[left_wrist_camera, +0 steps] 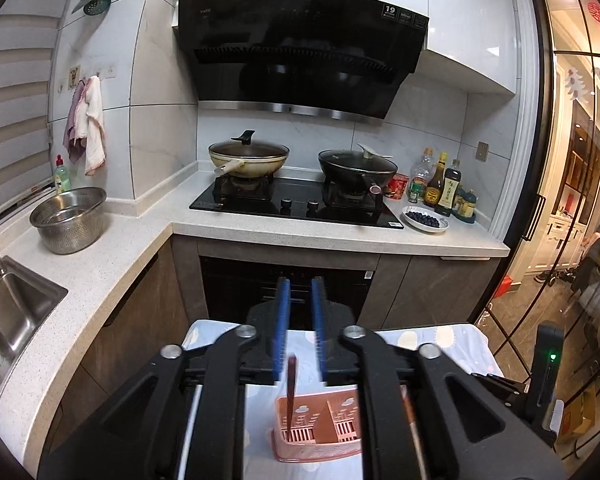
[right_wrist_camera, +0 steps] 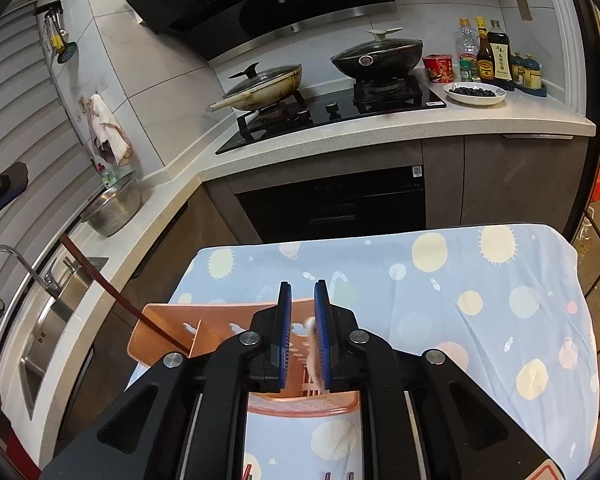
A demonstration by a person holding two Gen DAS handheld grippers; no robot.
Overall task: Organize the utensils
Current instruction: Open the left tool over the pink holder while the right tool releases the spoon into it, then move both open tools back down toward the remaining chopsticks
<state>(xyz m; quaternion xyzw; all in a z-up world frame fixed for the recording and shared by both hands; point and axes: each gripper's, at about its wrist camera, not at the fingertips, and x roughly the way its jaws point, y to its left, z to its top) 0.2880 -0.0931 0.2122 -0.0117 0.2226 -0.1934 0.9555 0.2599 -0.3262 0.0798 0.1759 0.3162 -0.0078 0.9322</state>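
The pink utensil caddy [left_wrist_camera: 318,428] stands at the bottom centre of the left wrist view, on the table's blue patterned cloth [right_wrist_camera: 480,300]. A dark red chopstick [left_wrist_camera: 291,392] stands nearly upright in its left compartment, tip down among the slots. The left gripper [left_wrist_camera: 300,328] hangs above it, blue pads slightly apart, and the chopstick's top sits just below the gap, touched by neither pad, so the jaws are open on nothing.

In the right wrist view the right gripper [right_wrist_camera: 303,336] is over the caddy [right_wrist_camera: 204,328] near the cloth's left edge. Its jaws are parted a little, and a pale, blurred utensil [right_wrist_camera: 314,356] lies against the right-hand pad, reaching down into the caddy; I cannot tell if it is pinched. The chopstick [right_wrist_camera: 116,294] leans out toward the upper left here, over the sink [right_wrist_camera: 48,320].

There is open cloth to the right of the caddy and toward the table's far edge. Beyond that edge a narrow strip of floor separates the table from the dark oven front [right_wrist_camera: 332,200], and the speckled counter [left_wrist_camera: 112,264] runs close along the left
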